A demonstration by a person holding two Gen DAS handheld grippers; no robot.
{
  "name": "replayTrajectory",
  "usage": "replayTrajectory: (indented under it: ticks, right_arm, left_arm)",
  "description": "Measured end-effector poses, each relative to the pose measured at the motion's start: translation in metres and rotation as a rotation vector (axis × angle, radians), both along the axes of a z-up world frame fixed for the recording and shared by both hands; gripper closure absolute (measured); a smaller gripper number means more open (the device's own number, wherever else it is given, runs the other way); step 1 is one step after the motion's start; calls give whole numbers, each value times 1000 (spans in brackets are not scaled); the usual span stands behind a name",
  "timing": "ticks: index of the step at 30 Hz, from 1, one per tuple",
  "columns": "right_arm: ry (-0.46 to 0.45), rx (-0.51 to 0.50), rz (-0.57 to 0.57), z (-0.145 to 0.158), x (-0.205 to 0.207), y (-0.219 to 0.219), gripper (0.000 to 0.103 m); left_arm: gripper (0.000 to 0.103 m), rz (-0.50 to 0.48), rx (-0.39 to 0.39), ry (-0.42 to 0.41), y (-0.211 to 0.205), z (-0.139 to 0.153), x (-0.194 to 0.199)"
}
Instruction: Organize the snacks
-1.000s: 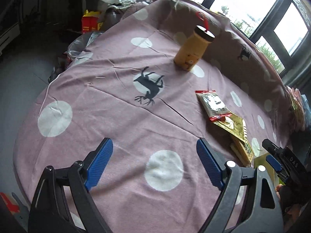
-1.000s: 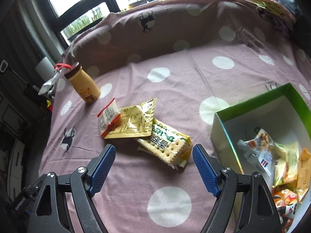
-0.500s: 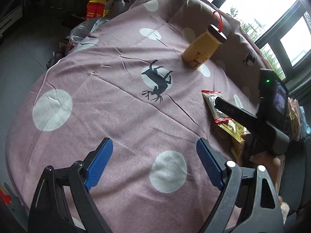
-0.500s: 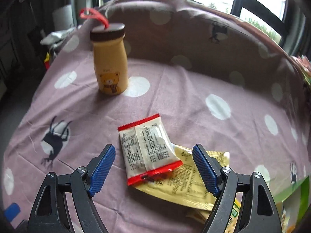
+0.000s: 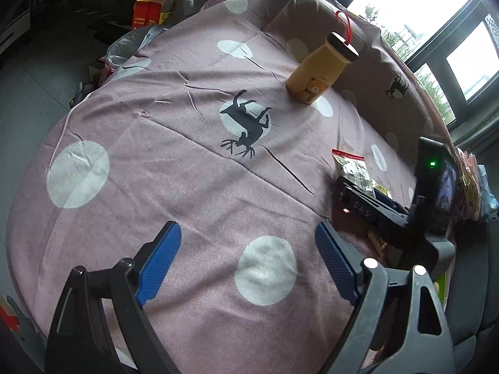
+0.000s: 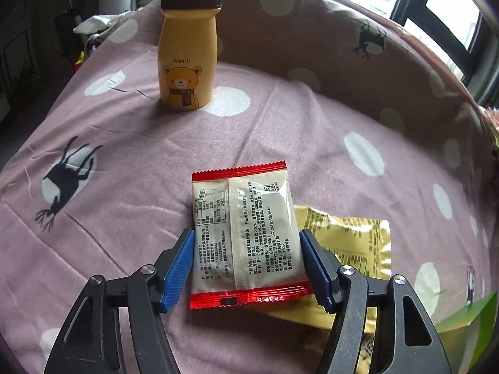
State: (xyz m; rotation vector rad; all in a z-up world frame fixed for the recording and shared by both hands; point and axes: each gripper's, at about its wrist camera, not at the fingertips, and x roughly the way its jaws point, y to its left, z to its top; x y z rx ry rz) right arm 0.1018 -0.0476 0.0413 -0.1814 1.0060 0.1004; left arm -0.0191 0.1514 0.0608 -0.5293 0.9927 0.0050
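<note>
While my right gripper (image 6: 246, 268) closes in, the small white snack packet with red crimped ends (image 6: 246, 237) lies flat between its two blue ribbed fingers (image 6: 179, 272), printed back side up. Its long sides run along the finger pads, and its near red seam sits level with the finger bases. I read the left pad as just at the packet's edge and the right pad as at or touching the opposite edge, but I see no squeeze or buckling in the wrapper, so I would not call it gripped.

That packet lies partly over a crinkled yellow foil packet (image 6: 352, 243), which spreads out to the packet's right and under my right finger. Beyond the yellow foil, at the lower right, shows a corner of a green cardboard box (image 6: 464, 327). Far beyond the white packet, an upright yellow bottle with a bear print and brown cap (image 6: 187, 59) stands on the mauve cloth with white dots and deer silhouettes (image 6: 124, 143).

My left gripper (image 5: 246, 265) hangs over bare cloth well to the packet's left, fingers spread wide with nothing between them. From its camera, the white packet (image 5: 352, 168) is half hidden behind the black body of the right gripper.
</note>
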Motion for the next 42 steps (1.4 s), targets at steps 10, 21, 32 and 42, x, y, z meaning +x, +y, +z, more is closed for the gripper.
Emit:
replayTrajectory:
  ticks: [10,21,32,42]
  right_arm:
    - [115,291,-83,38,-77,-43,35]
    - [303,391,-195,-3,-115,-66,35]
    - [209,573,-278,16,-119,-110,35]
    - [204,662,-280,12,-117,-120,45]
  left_arm:
    - [15,-11,36,26,-9,-5,1]
    - [15,-55,124,45,-36,-8,3]
    - [21,-212,85,70,-74,-14,3]
    - [27,-381,10,121,-120,-27,2]
